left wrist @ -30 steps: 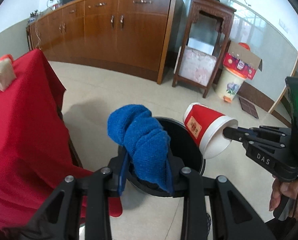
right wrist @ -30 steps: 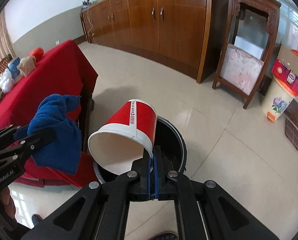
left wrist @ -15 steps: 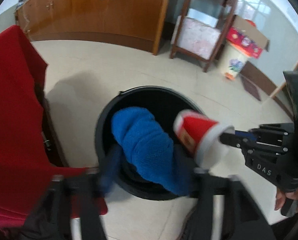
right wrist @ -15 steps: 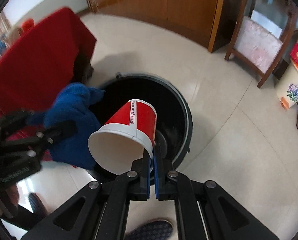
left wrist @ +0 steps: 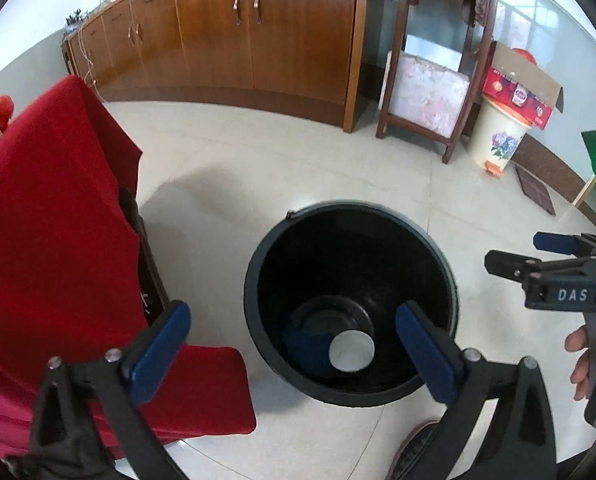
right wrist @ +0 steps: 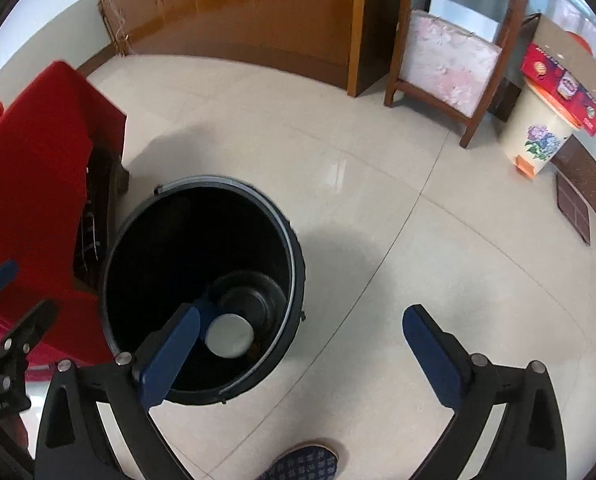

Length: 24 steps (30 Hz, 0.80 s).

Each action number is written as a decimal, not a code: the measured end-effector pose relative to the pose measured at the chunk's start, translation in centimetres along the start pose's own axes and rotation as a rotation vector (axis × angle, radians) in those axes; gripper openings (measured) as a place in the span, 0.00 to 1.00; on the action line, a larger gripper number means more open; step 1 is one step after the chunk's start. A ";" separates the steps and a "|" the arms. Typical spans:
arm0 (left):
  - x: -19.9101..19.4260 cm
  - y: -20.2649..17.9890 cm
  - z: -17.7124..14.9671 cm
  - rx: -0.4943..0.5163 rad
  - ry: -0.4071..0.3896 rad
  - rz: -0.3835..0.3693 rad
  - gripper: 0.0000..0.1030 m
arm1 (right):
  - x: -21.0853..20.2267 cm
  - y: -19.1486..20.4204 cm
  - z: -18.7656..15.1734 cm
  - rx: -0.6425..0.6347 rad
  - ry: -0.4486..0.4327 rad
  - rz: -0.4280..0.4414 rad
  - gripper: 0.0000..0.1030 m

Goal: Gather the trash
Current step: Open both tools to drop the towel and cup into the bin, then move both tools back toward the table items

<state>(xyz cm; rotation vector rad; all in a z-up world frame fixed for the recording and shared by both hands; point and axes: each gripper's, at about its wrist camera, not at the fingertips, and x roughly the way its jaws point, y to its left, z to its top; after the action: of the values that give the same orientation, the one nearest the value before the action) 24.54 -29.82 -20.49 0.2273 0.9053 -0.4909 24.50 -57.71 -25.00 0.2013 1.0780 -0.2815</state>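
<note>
Both the left gripper (left wrist: 292, 340) and right gripper (right wrist: 298, 344) have just opened wide and hold nothing above the round black plastic bin (left wrist: 258, 280), because the white-mouthed paper cup (left wrist: 351, 351) and blue cloth (left wrist: 303, 346) lie at its bottom.

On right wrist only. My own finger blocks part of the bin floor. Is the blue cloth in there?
Observer: Yes. Left wrist shows the blue cloth at the bottom of the black bin, beside the paper cup.
Operator: Left gripper empty?
Observer: The left gripper has just been opening; its fingers are wide apart with nothing between them.
Operator: Anything around my gripper?
Observer: A hand shows on the handle of the right gripper, which has also just been opening, empty.
</note>
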 end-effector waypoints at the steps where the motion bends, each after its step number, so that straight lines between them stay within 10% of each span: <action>1: -0.5 0.0 0.3 0.003 -0.011 -0.002 1.00 | -0.5 -0.1 0.1 0.009 -0.015 -0.003 1.00; 24: -13.0 3.4 2.2 -0.033 -0.232 0.057 1.00 | -11.4 4.0 -2.2 0.007 -0.240 0.041 1.00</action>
<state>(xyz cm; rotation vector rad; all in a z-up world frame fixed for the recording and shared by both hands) 21.04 -23.74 -8.88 0.1618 0.6780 -0.4393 18.93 -51.78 -15.75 0.1900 0.8344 -0.2657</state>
